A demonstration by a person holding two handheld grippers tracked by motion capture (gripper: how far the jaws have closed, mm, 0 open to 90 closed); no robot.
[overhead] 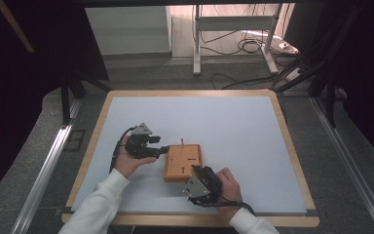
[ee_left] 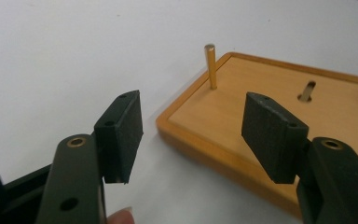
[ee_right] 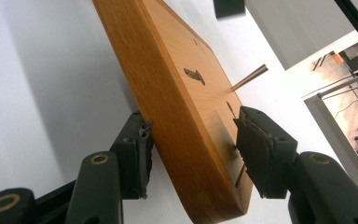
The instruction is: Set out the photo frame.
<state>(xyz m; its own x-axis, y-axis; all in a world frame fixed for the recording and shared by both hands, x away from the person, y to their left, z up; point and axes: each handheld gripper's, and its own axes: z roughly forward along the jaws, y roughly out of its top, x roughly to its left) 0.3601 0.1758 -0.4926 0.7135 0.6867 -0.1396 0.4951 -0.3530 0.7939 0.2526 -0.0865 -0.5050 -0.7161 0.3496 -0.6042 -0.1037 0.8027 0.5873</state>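
Nearby, table (overhead: 253, 126) bare (peg (overhead: 181, 142) upright).

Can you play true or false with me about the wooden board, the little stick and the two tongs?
1. A thin peg stands upright in the wooden board. True.
2. The left tongs squeeze the peg. False: their jaws are open with nothing between them, short of the peg.
3. The right tongs have the board's edge between their jaws. True.
4. The board lies on a red table. False: the table is white with a wooden rim.
5. The board has slots cut in its top. True.
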